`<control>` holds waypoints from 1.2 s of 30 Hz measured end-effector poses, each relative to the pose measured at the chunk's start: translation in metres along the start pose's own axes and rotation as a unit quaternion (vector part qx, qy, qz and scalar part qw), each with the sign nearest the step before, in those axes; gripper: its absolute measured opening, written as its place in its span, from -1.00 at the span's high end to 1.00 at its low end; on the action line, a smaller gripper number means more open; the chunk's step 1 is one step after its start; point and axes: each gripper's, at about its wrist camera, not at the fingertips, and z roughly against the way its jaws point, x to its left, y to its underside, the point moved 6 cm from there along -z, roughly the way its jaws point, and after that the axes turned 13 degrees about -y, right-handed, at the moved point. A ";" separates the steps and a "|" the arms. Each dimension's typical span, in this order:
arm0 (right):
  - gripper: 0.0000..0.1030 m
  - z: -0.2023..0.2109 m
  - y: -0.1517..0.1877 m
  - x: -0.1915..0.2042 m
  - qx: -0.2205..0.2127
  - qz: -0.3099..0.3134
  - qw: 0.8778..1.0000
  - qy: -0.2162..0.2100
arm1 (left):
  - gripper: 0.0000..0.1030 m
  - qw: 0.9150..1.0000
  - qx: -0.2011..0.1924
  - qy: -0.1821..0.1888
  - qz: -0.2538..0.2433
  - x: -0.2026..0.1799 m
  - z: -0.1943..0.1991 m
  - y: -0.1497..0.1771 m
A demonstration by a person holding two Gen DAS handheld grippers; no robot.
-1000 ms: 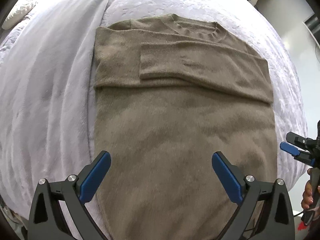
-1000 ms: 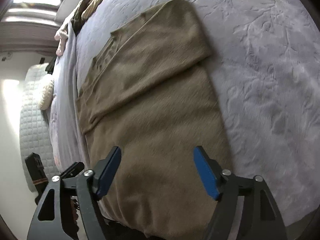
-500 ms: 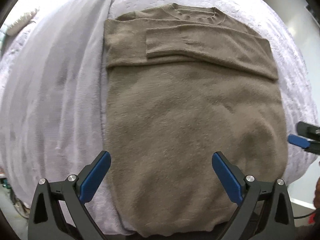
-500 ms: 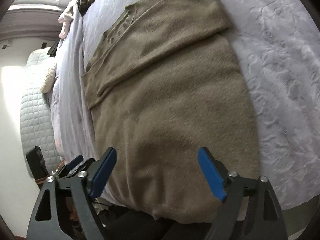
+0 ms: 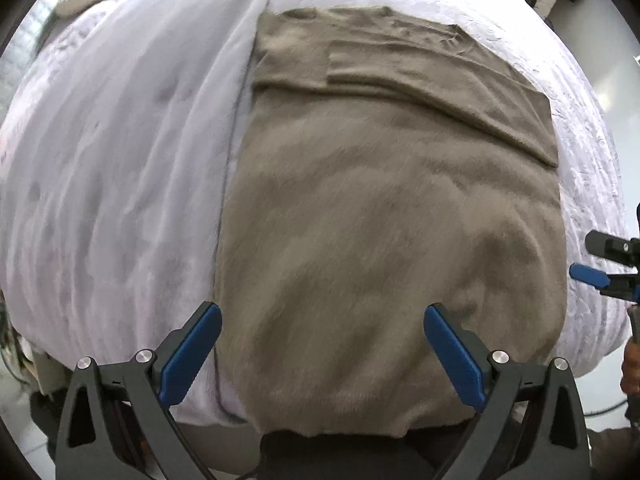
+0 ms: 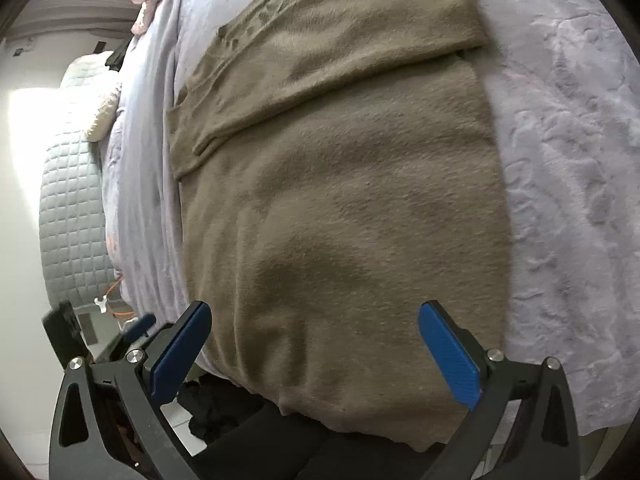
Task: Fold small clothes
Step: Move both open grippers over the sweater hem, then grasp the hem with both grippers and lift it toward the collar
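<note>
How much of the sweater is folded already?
Some of it. The brown sweater lies flat on the lilac bed cover, and both sleeves are already folded across the chest. Right now nothing is held: the left gripper and right gripper are open above the bottom hem. Still to do, probably: folding the body up from that hem.

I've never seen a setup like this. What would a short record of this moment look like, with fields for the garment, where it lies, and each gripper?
garment: brown sweater, lying flat, sleeves folded across the chest
surface: pale lavender bedspread, hem of sweater at the near edge
left gripper: open, holding nothing, above the hem
right gripper: open, holding nothing, above the hem
other things: grey quilted cover beside the bed
fold stage: sleeves in, body not yet folded
</note>
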 end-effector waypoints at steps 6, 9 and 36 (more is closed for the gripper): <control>-1.00 0.012 0.020 -0.019 -0.026 -0.005 0.999 0.022 | -0.97 0.999 0.018 0.034 0.001 0.026 -0.018 0.037; -1.00 0.011 0.043 -0.031 -0.037 -0.010 0.999 0.038 | -0.97 0.998 0.027 0.056 -0.005 0.034 -0.030 0.060; -0.87 -0.010 0.149 -0.096 -0.043 -0.033 0.999 0.002 | -0.13 0.993 0.028 0.115 -0.022 0.014 -0.077 0.100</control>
